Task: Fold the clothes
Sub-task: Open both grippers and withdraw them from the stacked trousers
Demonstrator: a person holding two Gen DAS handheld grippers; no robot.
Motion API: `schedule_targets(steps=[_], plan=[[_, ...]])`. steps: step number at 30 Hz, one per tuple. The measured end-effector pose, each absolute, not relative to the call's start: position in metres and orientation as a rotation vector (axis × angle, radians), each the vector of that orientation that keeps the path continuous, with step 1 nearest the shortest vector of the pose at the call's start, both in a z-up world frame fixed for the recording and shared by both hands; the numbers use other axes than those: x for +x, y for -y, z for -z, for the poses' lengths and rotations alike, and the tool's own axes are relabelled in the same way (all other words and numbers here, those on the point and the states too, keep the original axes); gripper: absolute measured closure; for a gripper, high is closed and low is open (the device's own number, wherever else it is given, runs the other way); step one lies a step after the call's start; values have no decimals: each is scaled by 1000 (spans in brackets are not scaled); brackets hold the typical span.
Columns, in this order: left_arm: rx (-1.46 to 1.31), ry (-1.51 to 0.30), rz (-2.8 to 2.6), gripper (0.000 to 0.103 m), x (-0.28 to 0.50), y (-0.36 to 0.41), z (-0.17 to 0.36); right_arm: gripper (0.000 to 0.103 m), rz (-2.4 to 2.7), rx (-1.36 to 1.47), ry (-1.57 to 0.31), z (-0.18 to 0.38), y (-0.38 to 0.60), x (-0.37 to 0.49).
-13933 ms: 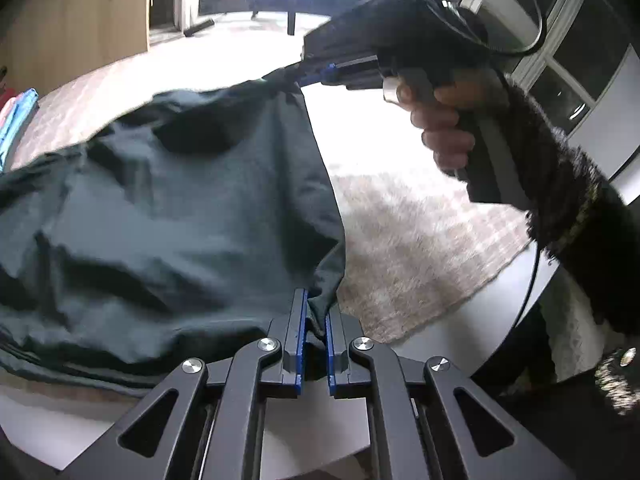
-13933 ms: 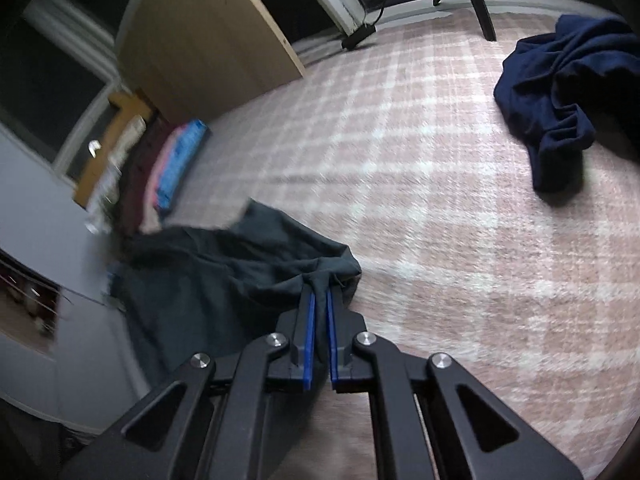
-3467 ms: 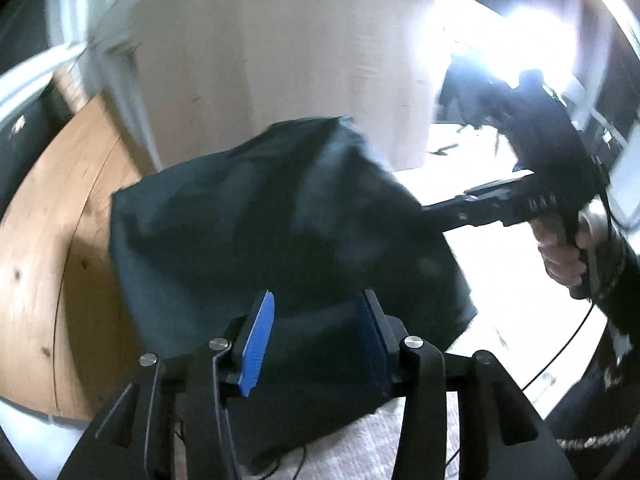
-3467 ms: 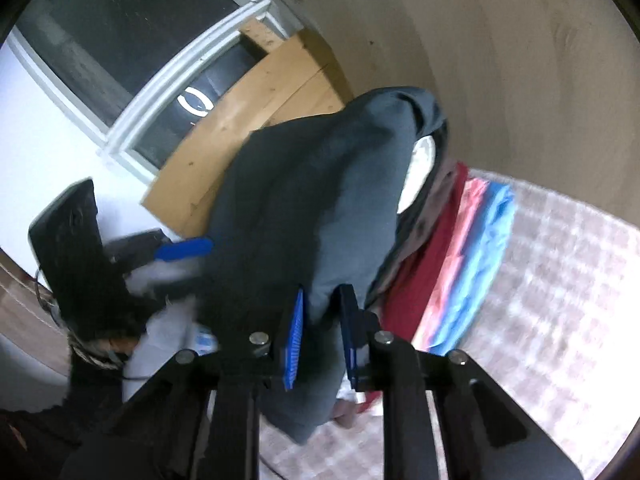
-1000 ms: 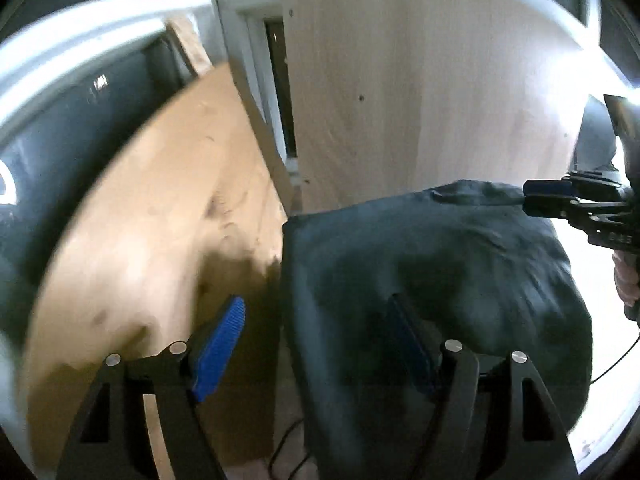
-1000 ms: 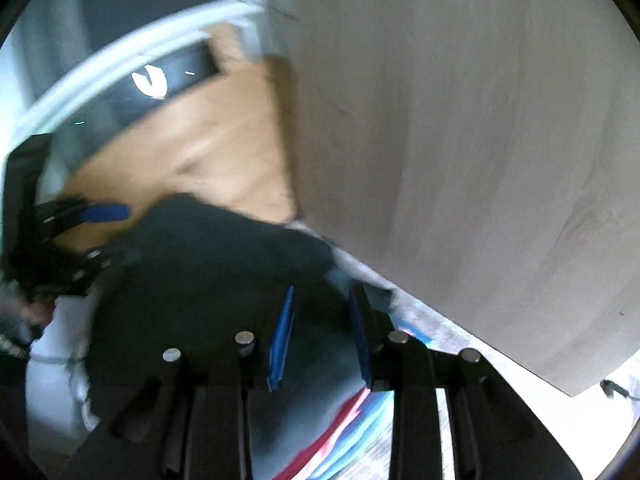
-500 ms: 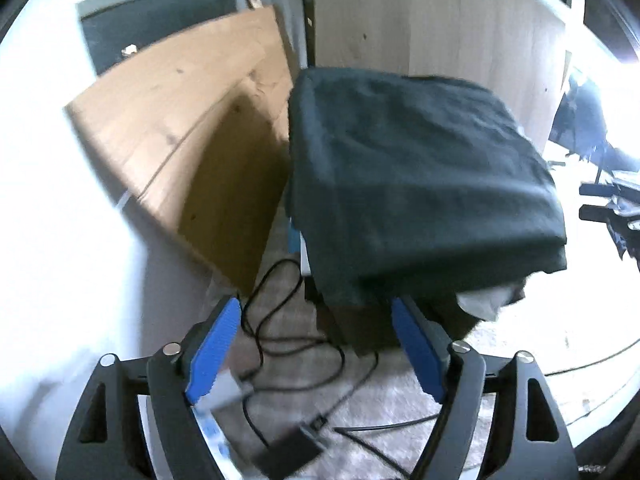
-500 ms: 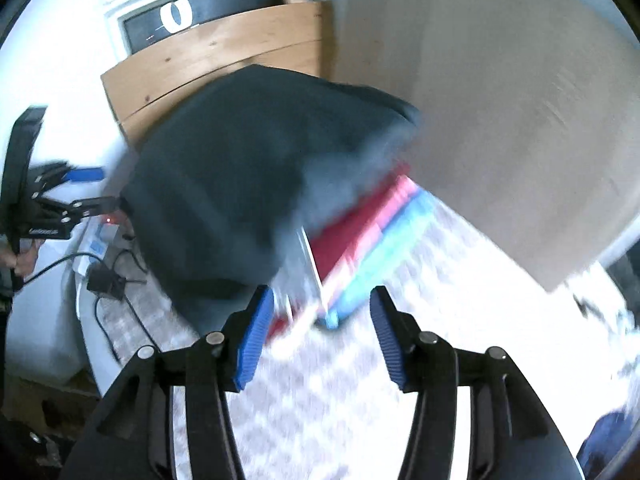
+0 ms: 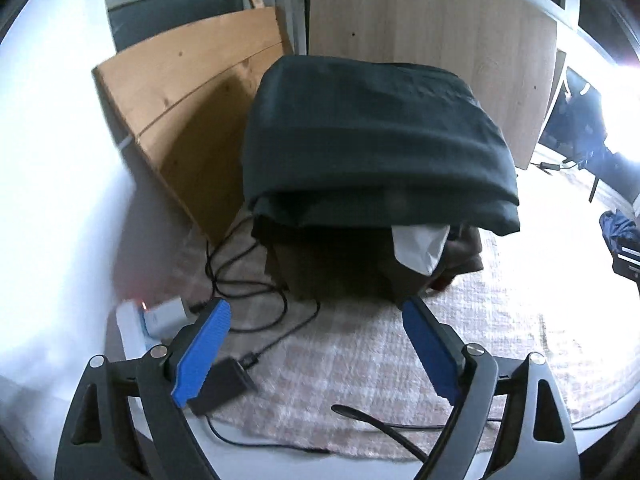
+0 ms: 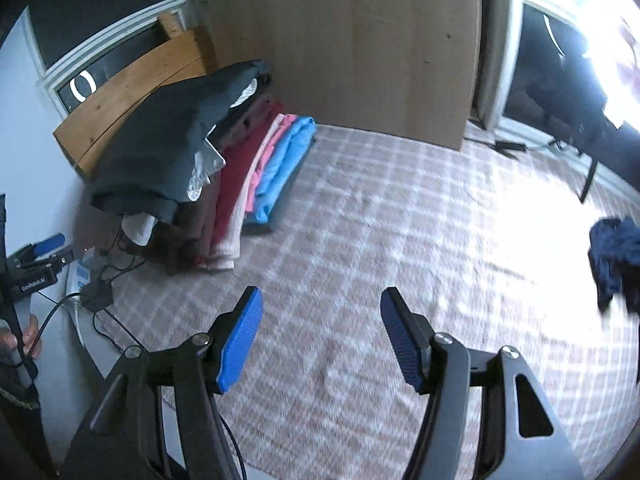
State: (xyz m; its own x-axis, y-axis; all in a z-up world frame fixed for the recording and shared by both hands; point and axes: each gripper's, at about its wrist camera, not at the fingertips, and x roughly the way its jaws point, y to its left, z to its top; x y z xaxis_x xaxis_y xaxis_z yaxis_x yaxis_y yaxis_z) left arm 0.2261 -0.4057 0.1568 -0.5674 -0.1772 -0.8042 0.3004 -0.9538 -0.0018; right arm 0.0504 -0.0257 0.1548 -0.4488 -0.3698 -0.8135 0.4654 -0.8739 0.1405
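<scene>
Your dark green folded cotton garment (image 9: 372, 140) lies flat on top of the stack of folded clothes (image 10: 240, 168) — maroon, pink and bright blue layers beneath it — against the pale wooden board (image 10: 352, 40) at the edge of the pink checked rug (image 10: 400, 240). It looks soft and light, limp enough to sag over the stack's front edge, so if you need to square it, I'd judge the doubled fold at the near edge the place to pinch; a single loose layer would slide and undo the fold. A white piece (image 9: 420, 246) pokes out under it. Your left gripper (image 9: 316, 344) hangs before the stack with jaws spread wide, holding nothing; your right gripper (image 10: 320, 336) hovers over bare rug, jaws likewise apart and empty. Well off to the right a crumpled navy blue garment (image 10: 616, 256) lies unfolded on the rug — likely the piece that wants folding. Mind the black cables (image 9: 256, 280) and white power strip (image 9: 140, 320) beside the stack
</scene>
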Motion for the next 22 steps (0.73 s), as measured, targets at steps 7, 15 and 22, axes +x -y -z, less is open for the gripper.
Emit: schedule_targets(steps=[7,15,22], plan=[[1242,-323,2490,6,255,398,-160,42,2274,1258,-199,-154,10,70],[1181,-472,2430,1,284,372,-168,42,2191,1216,-284,-154,-11,75],[1176,-505,2371,1,299,333,-170,42,2137,1216,-297,-153,-50,70]])
